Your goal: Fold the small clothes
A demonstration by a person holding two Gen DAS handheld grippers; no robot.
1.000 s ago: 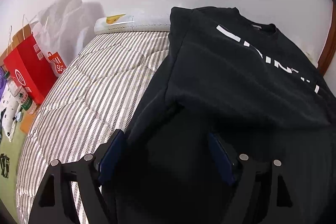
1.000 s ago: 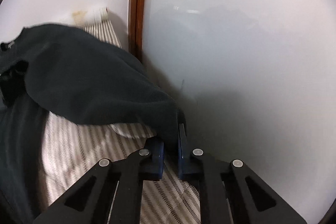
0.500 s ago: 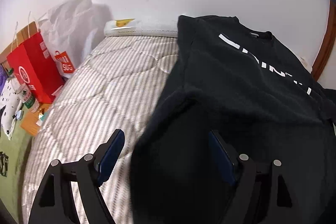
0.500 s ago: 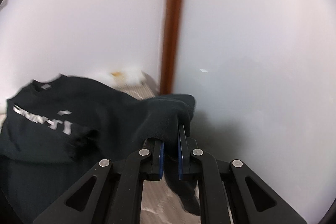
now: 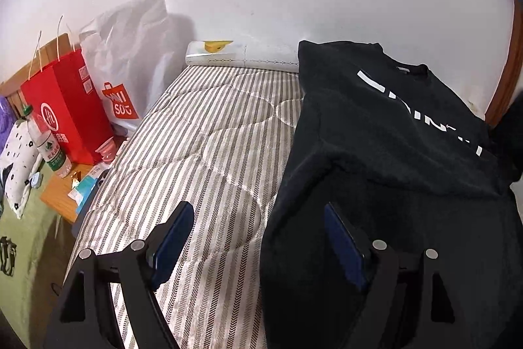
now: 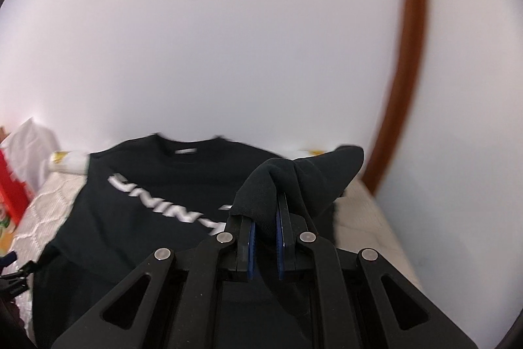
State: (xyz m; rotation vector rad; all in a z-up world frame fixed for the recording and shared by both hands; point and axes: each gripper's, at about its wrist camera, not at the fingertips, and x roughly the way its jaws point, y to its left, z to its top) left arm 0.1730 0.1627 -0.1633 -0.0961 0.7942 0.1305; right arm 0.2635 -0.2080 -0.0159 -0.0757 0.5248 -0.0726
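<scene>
A black sweatshirt (image 5: 392,126) with white lettering lies chest-up on a striped mattress (image 5: 209,152), its left sleeve folded in over the body. My left gripper (image 5: 258,237) is open and empty, low over the sweatshirt's left edge. My right gripper (image 6: 265,215) is shut on the right sleeve (image 6: 310,179) and holds it lifted above the sweatshirt's body (image 6: 157,195), which lies flat below.
A red paper bag (image 5: 65,116) and a white shopping bag (image 5: 130,61) stand left of the bed. A water bottle (image 5: 45,143) and small items sit on a wooden bedside table (image 5: 65,195). A white wall and a brown door frame (image 6: 405,54) are behind.
My right gripper has lifted the right sleeve from the bed's right edge and swung it left over the sweatshirt. My left gripper has drawn back from the folded left sleeve.
</scene>
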